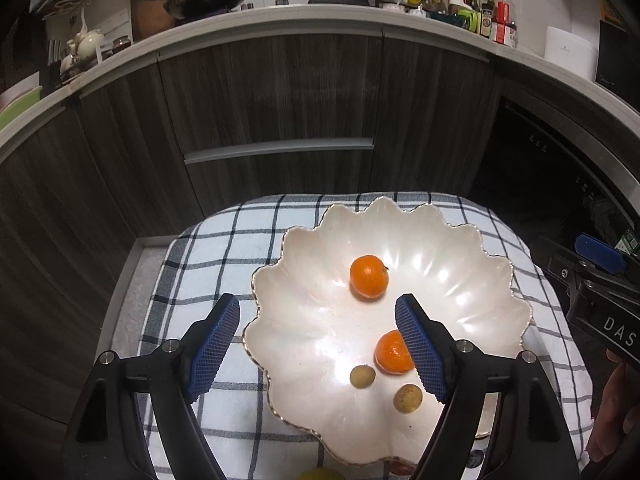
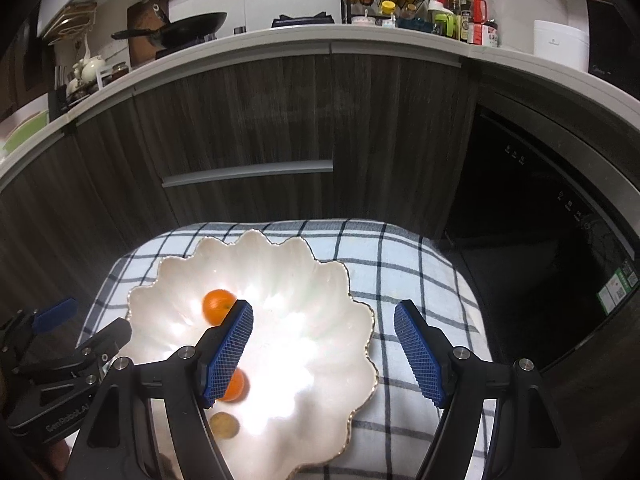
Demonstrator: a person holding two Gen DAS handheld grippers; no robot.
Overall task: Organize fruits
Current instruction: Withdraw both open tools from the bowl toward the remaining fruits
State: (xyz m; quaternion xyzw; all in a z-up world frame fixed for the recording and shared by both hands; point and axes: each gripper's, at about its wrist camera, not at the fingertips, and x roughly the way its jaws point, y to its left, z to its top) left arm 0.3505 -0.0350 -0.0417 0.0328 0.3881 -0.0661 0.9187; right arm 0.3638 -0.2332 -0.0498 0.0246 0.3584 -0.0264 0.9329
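Pearl-white scalloped dish (image 1: 460, 240) on the checked cloth (image 1: 224, 248), four fruits inside, both tools released.

Left of the dish's middle, the left tool (image 1: 318, 346) is held with jaws apart and empty. Inside the dish lie the far orange (image 1: 369, 276), the near orange (image 1: 390, 354) and two small brown fruits (image 1: 362, 376). Over the dish's right rim, the right tool (image 2: 324, 354) is held spread, empty. More fruit is best lowered gently, since round pieces may roll.
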